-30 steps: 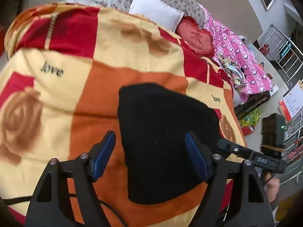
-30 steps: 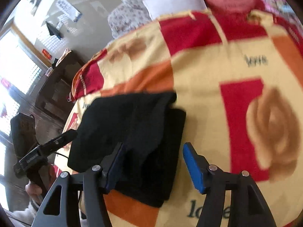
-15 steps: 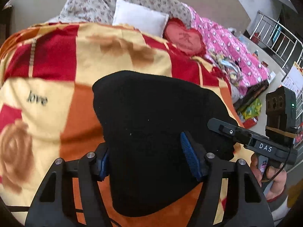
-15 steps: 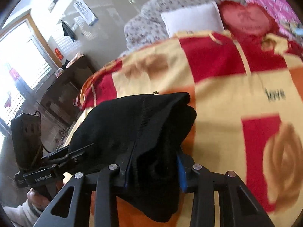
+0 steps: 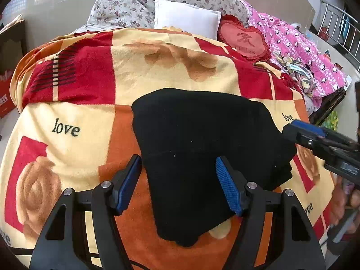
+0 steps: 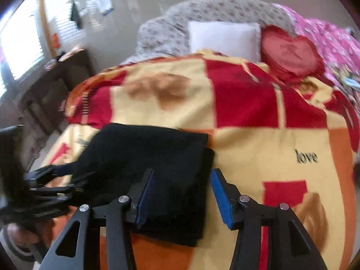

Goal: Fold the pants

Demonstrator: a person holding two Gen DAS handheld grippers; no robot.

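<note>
The black pants (image 5: 202, 144) lie folded in a compact stack on the orange, red and cream blanket (image 5: 74, 103). They also show in the right wrist view (image 6: 153, 164). My left gripper (image 5: 178, 182) is open and empty, just above the near left part of the stack. My right gripper (image 6: 182, 195) is open and empty over the stack's near right edge. The right gripper's tip also shows at the right of the left wrist view (image 5: 301, 132). The left gripper appears blurred at the left of the right wrist view (image 6: 51, 180).
A white pillow (image 5: 186, 18), a red heart cushion (image 5: 244, 39) and a floral bolster (image 5: 126, 11) lie at the bed's head. A pink quilt (image 5: 299, 51) runs along the right side. A dark wooden table (image 6: 56, 74) stands to the left of the bed.
Both grippers were shut on the pants and lifting them half a second ago. Now both have opened and pulled back, and the pants lie folded on the blanket.
</note>
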